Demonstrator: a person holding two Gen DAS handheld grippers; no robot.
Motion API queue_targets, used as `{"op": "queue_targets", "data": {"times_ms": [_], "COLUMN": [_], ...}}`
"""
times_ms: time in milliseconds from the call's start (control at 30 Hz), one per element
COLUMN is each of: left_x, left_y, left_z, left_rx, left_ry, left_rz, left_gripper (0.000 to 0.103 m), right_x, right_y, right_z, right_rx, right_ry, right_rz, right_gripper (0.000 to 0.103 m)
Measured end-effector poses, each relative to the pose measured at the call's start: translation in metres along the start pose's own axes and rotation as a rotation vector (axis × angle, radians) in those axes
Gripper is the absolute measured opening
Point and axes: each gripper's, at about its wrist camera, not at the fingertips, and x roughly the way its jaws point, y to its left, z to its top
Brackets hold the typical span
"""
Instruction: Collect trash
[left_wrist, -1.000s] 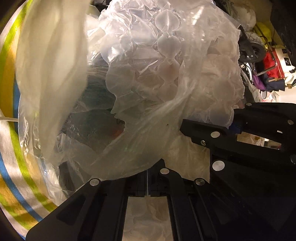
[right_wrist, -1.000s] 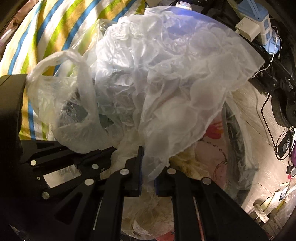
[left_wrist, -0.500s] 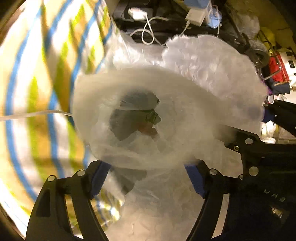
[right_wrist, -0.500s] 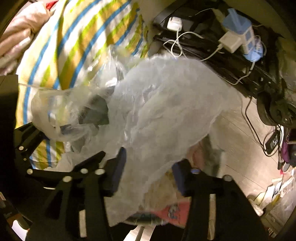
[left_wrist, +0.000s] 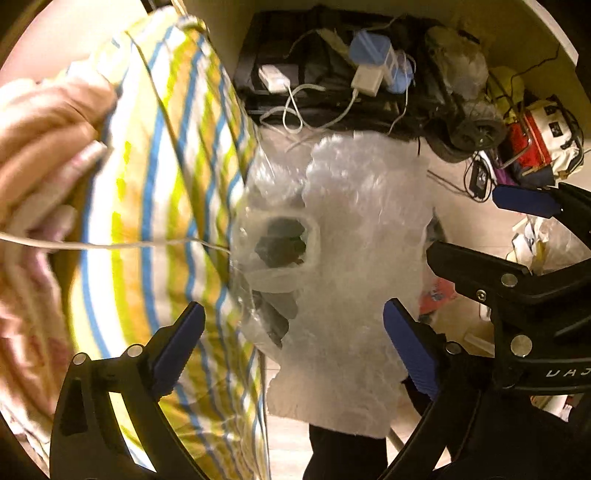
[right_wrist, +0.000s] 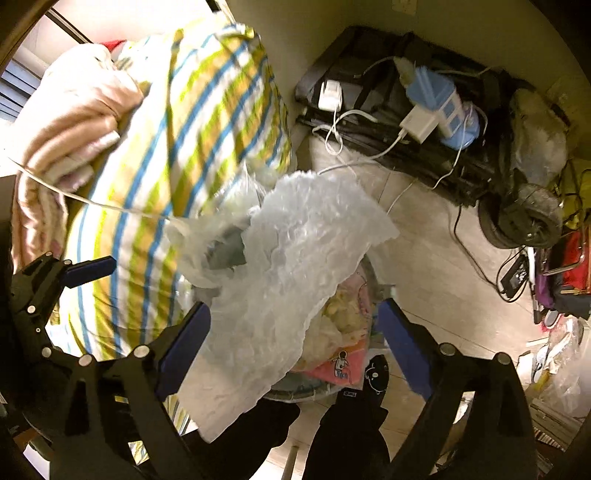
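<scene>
Striped bedding (left_wrist: 159, 229) on the left. Left tool (left_wrist: 293, 332): jaws just opened wide, nothing gripped. Bubble wrap sheet (left_wrist: 354, 266) lies loose below both tools, draped over the trash bin (right_wrist: 354, 332). Right tool (right_wrist: 295, 336): jaws also just opened, pads clear of the wrap.

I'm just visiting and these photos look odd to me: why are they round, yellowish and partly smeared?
Both views come through a fisheye lens, so the edges bend and the corners go black. Warm indoor light tints everything yellow. Left wrist view: the striped bedding is smeared by motion, the bubble wrap soft. Right wrist view: the bubble wrap is sharper, and a bright window washes out the top left.
</scene>
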Motion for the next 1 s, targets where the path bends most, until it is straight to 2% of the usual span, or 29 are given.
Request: {"op": "queue_targets", "data": {"times_ms": [33,133,400,667,900,1000], "left_x": [-0.011,-0.038,-0.112,-0.195,-0.261,-0.292], "left_y": [0.001,0.002,0.005,-0.012,-0.031,-0.042], "left_z": [0.001,0.006,0.020,0.031,0.044,0.053], "left_rx": [0.000,-0.005,-0.013,0.059,0.096,0.144], "left_ry": [-0.014,-0.050,-0.149,-0.258,-0.345,-0.376], "left_rz": [0.001,0.011,0.036,0.063,0.059,0.033], "left_gripper": [0.097,0.097,0.097,0.097,0.097,0.097], "right_x": [-0.006,-0.036,-0.112,-0.191,-0.247,-0.271], "right_y": [0.000,0.002,-0.003,-0.008,-0.014,-0.016], "right_z": [0.001,0.006,0.011,0.009,0.010,0.012], "right_rx": [-0.003,-0.014,0.010,0.038,0.063,0.080], "right_ry": [-0.010,-0.064,-0.172,-0.268,-0.339,-0.366], "right_rz": [-0.010,-0.046,-0.073,-0.096,-0.112,-0.119], "right_gripper": [0.096,0.096,0.096,0.096,0.096,0.096]}}
